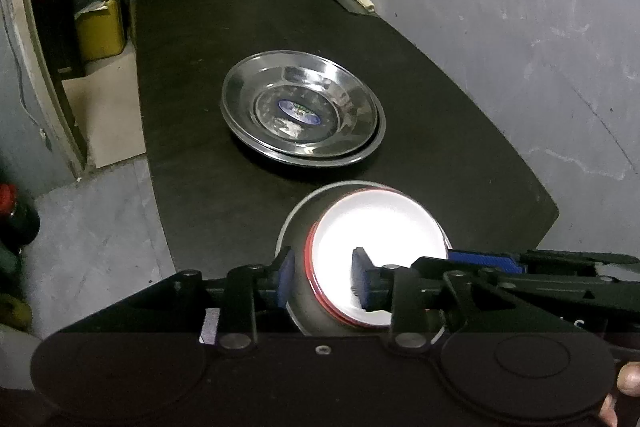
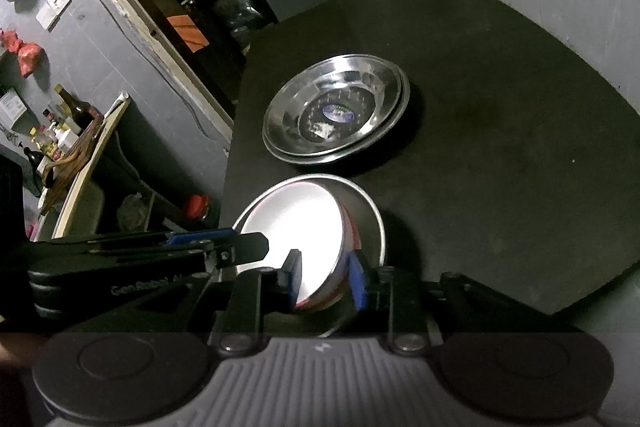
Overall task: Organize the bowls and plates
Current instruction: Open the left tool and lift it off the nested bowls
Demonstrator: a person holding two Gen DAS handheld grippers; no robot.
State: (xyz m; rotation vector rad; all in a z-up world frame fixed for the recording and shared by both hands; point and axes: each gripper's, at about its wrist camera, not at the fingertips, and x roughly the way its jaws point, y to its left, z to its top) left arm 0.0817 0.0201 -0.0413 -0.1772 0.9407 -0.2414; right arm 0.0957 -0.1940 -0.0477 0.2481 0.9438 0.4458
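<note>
Releasing looks like the step: left hand-held gripper point(image 1: 322, 277) straddles the bowl point(image 1: 376, 251) rim at 9 o'clock, jaws apart, pads seemingly off it. Bowl nests in a second bowl on the table point(image 1: 192, 75), stacked steel plates point(image 1: 302, 111) at 12 o'clock. Right hand-held gripper point(image 2: 326, 277) likewise apart across the 3 o'clock rim. Lift both straight up to avoid snagging.

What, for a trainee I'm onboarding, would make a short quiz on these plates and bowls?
1. True or false: the steel plates are stacked on the black table.
2. The white bowl has a rim that is: A blue, B red, C green.
3. What does the white bowl sit in?
Key: 1 true; 2 B; 3 a steel bowl.
</note>
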